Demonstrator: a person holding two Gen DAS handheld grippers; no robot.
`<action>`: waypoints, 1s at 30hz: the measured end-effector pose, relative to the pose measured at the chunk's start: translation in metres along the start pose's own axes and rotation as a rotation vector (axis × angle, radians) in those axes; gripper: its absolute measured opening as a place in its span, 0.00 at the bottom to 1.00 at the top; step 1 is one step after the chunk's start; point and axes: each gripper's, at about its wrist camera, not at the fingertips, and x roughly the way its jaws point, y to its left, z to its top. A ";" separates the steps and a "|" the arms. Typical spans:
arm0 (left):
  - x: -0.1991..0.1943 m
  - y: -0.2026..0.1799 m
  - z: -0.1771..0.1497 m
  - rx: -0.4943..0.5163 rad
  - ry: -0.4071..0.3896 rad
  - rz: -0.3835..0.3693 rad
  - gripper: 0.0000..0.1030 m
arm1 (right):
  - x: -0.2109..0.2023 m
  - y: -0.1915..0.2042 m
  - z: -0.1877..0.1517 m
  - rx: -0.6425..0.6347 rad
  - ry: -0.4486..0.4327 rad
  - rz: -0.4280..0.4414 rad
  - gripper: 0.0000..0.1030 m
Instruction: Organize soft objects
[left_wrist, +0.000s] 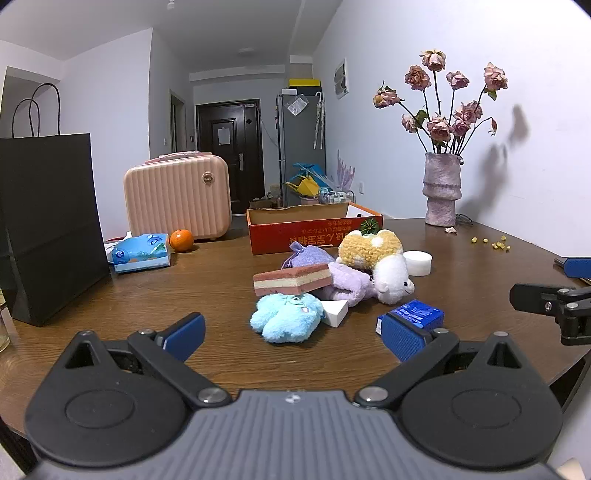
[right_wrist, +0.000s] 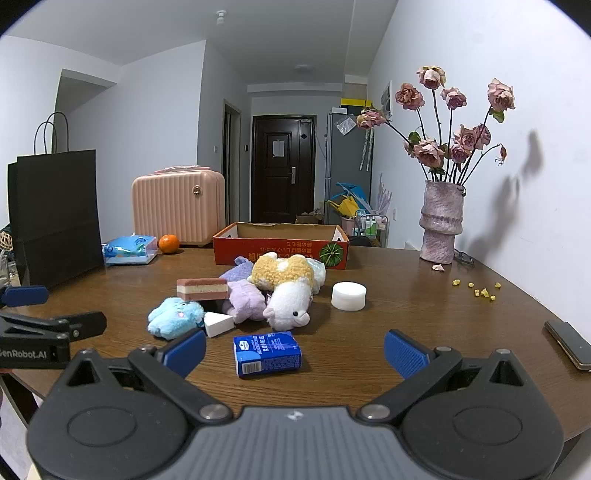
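Left gripper (left_wrist: 291, 338): held low and level over the table (left_wrist: 207, 284), jaws released wide, nothing between them. Ahead of the jaw gap lies the light-blue plush (left_wrist: 284, 317), with the pink-and-cream layered sponge (left_wrist: 291, 282) just beyond it and a white wedge (left_wrist: 336, 312) touching the plush's right side. Ahead and right of the gap lie the purple plush (left_wrist: 349, 284) and the white-and-yellow plush (left_wrist: 380, 264). A blue tissue pack (left_wrist: 417, 314) sits just beyond the right finger.

Right gripper (right_wrist: 295, 350): same low, level pose, jaws released wide and empty. The blue tissue pack (right_wrist: 267, 353) lies inside the gap, nearer the left finger, touching neither; its print is too small to read. The soft pile lies ahead of the gap, the white cylinder (right_wrist: 349, 295) ahead and slightly right.

The left gripper body (right_wrist: 33, 339), seen left of the right jaws, reads "GenRobot.AI". The red cardboard box (right_wrist: 280, 251) beyond the pile bears inverted printing and a pumpkin graphic.
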 end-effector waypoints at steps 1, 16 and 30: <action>0.000 0.000 0.000 0.000 0.000 0.000 1.00 | 0.000 0.000 0.000 0.000 0.000 0.000 1.00; 0.001 0.002 -0.002 0.002 -0.003 -0.001 1.00 | 0.000 -0.004 0.002 0.000 -0.001 0.000 1.00; -0.004 0.000 0.000 0.005 -0.009 0.002 1.00 | -0.003 -0.002 0.001 -0.006 -0.008 -0.007 1.00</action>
